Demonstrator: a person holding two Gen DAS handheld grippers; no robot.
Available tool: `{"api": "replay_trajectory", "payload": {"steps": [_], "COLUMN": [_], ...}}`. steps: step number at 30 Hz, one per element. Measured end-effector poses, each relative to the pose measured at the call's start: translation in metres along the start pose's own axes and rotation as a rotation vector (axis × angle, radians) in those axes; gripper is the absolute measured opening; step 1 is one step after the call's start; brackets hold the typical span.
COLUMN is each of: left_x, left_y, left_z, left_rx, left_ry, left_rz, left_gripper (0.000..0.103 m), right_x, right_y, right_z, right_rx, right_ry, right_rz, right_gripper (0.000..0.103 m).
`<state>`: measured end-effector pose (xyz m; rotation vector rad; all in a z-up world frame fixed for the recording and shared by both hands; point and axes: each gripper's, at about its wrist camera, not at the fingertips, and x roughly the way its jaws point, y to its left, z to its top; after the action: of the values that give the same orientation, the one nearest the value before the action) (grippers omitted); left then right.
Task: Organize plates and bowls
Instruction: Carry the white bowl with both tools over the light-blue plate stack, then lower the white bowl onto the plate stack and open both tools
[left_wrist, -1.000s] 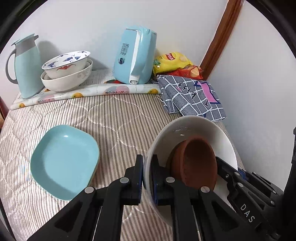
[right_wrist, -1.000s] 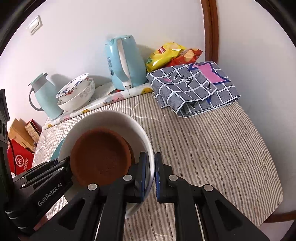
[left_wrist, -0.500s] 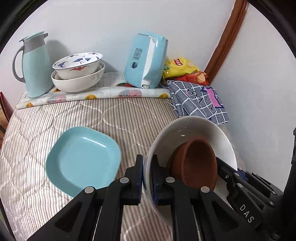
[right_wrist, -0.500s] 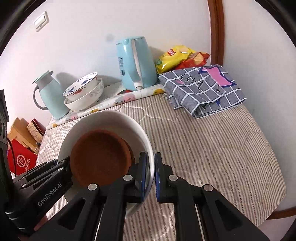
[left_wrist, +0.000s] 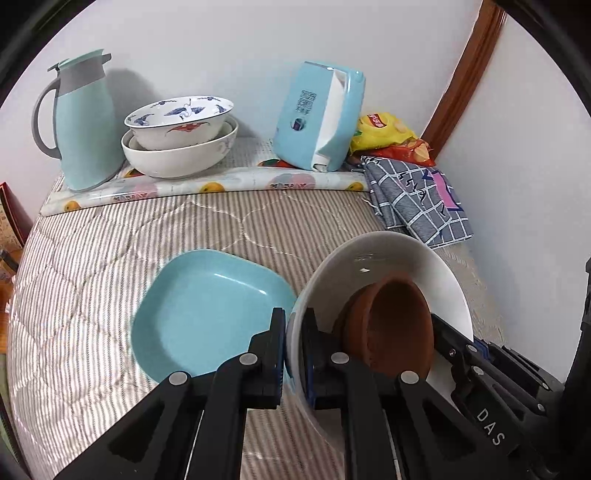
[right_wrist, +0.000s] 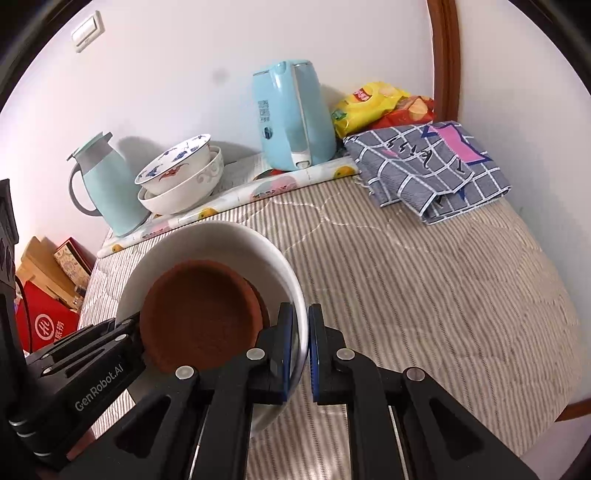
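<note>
Left wrist view only: teal plate (left_wrist: 207, 310) on quilt. Stacked bowls (left_wrist: 181, 142) at wall. Left gripper (left_wrist: 293, 354) and right gripper (right_wrist: 301, 350) each clamp white bowl (left_wrist: 388, 258) rim, aloft; brown dish (left_wrist: 391, 325) inside.

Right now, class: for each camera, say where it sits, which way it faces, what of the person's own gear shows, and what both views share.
Left wrist: sits on the left gripper, looking forward and down over the striped cover at the teal plate; its own fingers and part of the right gripper show.
Right wrist: sits on the right gripper, facing the checked cloth; the left gripper shows at lower left.
Shared: white bowl holding a brown bowl, each gripper clamped on its rim; stacked bowls, kettle.
</note>
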<state>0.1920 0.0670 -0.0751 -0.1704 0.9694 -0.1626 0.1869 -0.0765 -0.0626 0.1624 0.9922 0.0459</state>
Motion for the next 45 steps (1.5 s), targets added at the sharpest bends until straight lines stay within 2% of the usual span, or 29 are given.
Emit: {"api": "replay_trajectory", "payload": {"steps": [10, 22, 45], "left_x": [0.007, 0.008, 0.041], "left_y": [0.016, 0.032, 0.097], "left_z": [0.005, 0.005, 0.007], "left_rx": [0.016, 0.001, -0.068], "left_ry": [0.025, 0.012, 0.076], "left_rz": [-0.004, -0.003, 0.085], "left_gripper": [0.009, 0.009, 0.009], "right_x": [0.011, 0.017, 0.083], "right_y": [0.016, 0.029, 0.077], "right_z": [0.000, 0.002, -0.001], "right_rx": [0.018, -0.009, -0.054], "right_ry": [0.013, 0.010, 0.116], "right_rz": [-0.012, -0.012, 0.053], "right_gripper": [0.008, 0.008, 0.008]}}
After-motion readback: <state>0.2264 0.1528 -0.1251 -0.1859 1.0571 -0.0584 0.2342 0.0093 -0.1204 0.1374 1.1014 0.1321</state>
